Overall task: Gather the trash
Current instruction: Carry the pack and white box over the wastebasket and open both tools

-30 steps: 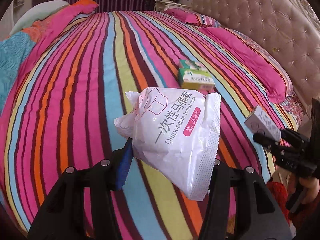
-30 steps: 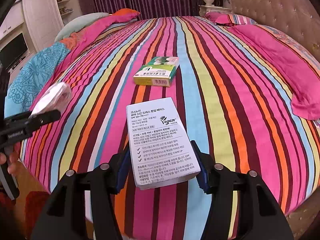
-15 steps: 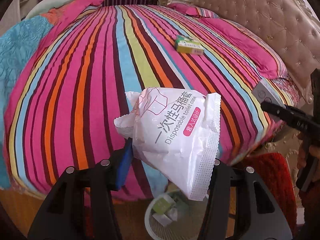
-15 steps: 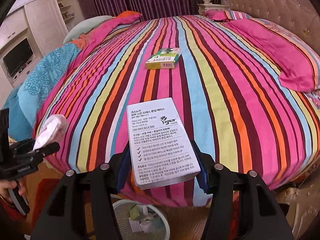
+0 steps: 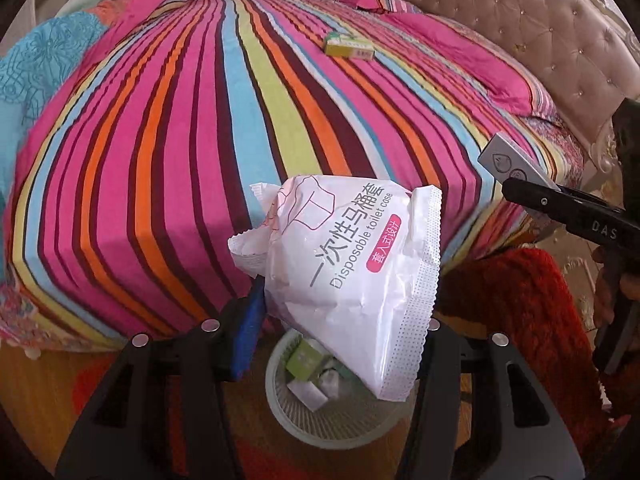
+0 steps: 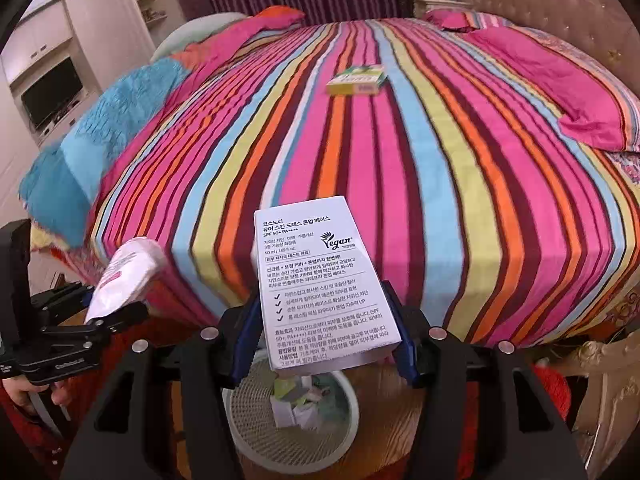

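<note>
My left gripper (image 5: pixel 340 320) is shut on a white plastic packet (image 5: pixel 352 268) printed "Disposable toilet case" and holds it above a white mesh waste basket (image 5: pixel 320 420) on the floor. My right gripper (image 6: pixel 324 336) is shut on a white cosmetics box (image 6: pixel 320 284) with Korean print and holds it above the same basket (image 6: pixel 256 440), which holds several bits of trash. A green and yellow box (image 5: pixel 349 45) lies far up on the striped bed (image 5: pixel 180 140); it also shows in the right wrist view (image 6: pixel 356 80). Each gripper shows in the other's view: the right (image 5: pixel 520 192), the left (image 6: pixel 116 312).
A red rug (image 5: pixel 512 300) lies on the wooden floor beside the basket. A tufted beige headboard (image 5: pixel 540 32) stands at the right. A blue blanket (image 6: pixel 100 140) and pillows lie on the bed's left side. A white cabinet with a television (image 6: pixel 52 96) stands far left.
Both grippers have pulled back off the bed with their loads. The bed's near edge, the floor and the waste basket have come into view below them.
</note>
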{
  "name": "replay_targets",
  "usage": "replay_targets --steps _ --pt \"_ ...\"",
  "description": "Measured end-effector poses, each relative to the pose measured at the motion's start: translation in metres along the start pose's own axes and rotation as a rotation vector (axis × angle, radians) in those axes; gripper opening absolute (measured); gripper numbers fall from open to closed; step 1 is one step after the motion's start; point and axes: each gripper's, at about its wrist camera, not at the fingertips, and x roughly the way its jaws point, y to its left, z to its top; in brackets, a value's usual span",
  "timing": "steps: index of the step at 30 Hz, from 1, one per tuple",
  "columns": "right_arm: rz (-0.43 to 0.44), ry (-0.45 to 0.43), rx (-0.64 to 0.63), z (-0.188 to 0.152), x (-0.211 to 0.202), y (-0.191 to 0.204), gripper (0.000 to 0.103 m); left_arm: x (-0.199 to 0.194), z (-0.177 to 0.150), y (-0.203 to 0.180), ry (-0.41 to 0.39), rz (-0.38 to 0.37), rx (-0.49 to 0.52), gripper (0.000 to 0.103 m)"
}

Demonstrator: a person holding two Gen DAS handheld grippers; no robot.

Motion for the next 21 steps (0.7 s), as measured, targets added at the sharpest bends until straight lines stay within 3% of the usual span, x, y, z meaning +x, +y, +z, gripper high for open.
replay_targets --steps 15,21 --pt "-0.002 0.167 0.022 -0.048 0.032 0.016 0.053 0.031 -0.035 -0.017 0.141 0.004 0.025 0.052" --pt "0.048 0.251 0.072 -0.055 0.051 0.015 0.053 0.057 -0.047 -0.011 0.251 -0.022 -0.012 0.052"
